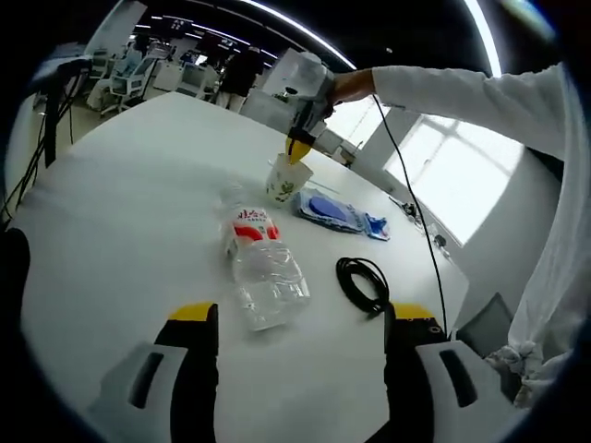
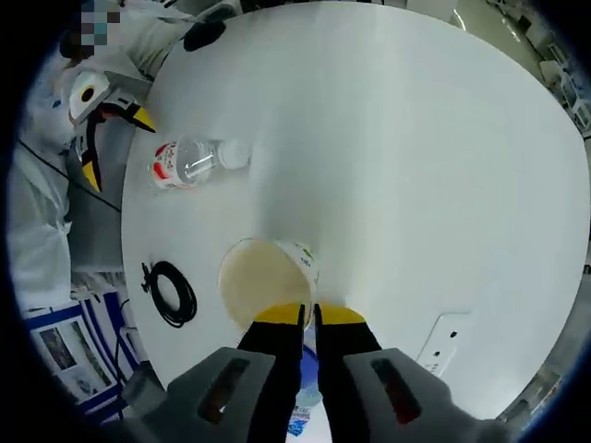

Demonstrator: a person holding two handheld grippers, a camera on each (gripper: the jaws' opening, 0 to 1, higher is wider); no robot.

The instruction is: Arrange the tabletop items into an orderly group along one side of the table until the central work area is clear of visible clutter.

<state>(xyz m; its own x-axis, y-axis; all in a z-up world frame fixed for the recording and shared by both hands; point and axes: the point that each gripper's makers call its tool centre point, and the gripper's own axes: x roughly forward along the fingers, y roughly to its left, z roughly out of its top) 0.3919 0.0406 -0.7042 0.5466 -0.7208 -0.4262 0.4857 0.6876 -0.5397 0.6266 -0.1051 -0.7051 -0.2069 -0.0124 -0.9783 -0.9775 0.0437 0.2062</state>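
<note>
At the cup (image 2: pixel 263 281) rim my right gripper (image 2: pixel 309 316) seems pinched shut on it, left gripper (image 1: pixel 300 318) wide; next, carry it aside.

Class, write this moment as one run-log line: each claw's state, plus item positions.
right claw: shut on paper cup rim | left claw: open, facing water bottle lying flat | black cable: coiled right of bottle

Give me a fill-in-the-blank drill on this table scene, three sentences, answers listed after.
1. The right gripper is shut on the rim of the paper ____.
2. The clear water bottle is not standing; it lies on its ____ on the white table.
3. The coiled cable beside the bottle is ____ in colour.

Missing words: cup; side; black
</note>
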